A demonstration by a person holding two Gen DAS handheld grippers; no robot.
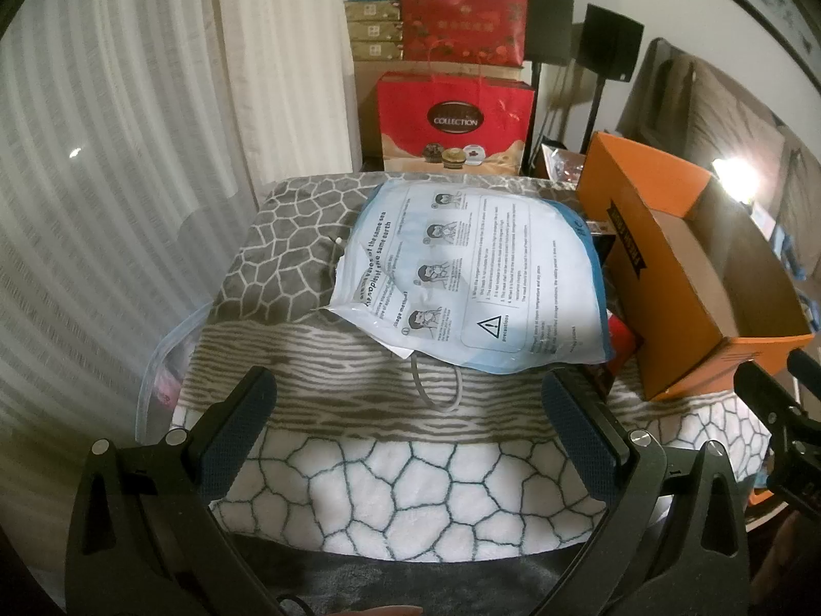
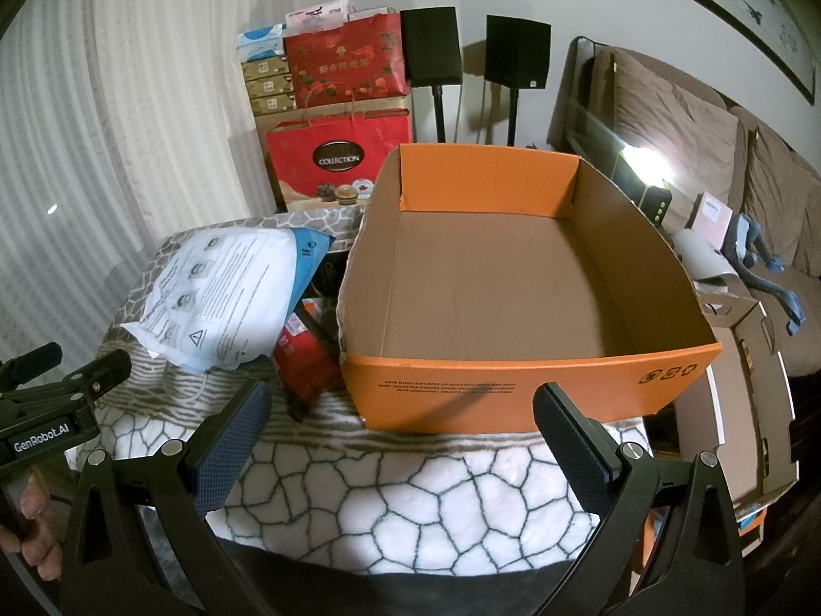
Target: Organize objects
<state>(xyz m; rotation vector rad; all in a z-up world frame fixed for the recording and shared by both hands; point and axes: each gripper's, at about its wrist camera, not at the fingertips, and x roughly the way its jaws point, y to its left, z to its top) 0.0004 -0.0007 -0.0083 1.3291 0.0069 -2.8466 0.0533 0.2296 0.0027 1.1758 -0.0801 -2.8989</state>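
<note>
A white and blue mask packet (image 1: 472, 272) lies on the patterned blanket (image 1: 410, 487), just beyond my left gripper (image 1: 408, 405), which is open and empty. An open orange cardboard box (image 2: 513, 385) stands on the blanket right of the packet; it also shows in the left wrist view (image 1: 692, 277). Its inside looks empty. My right gripper (image 2: 403, 410) is open and empty in front of the box's near wall. A red packet (image 2: 308, 359) lies wedged between the mask packet (image 2: 226, 287) and the box. A white cord loop (image 1: 436, 390) lies under the mask packet's near edge.
A clear zip bag (image 1: 164, 380) hangs at the blanket's left edge. Red gift bags and stacked boxes (image 1: 451, 118) stand behind, with two black speakers on stands (image 2: 472, 51). A sofa with cushions (image 2: 718, 154) is at the right. A flat cardboard piece (image 2: 744, 385) lies right of the box.
</note>
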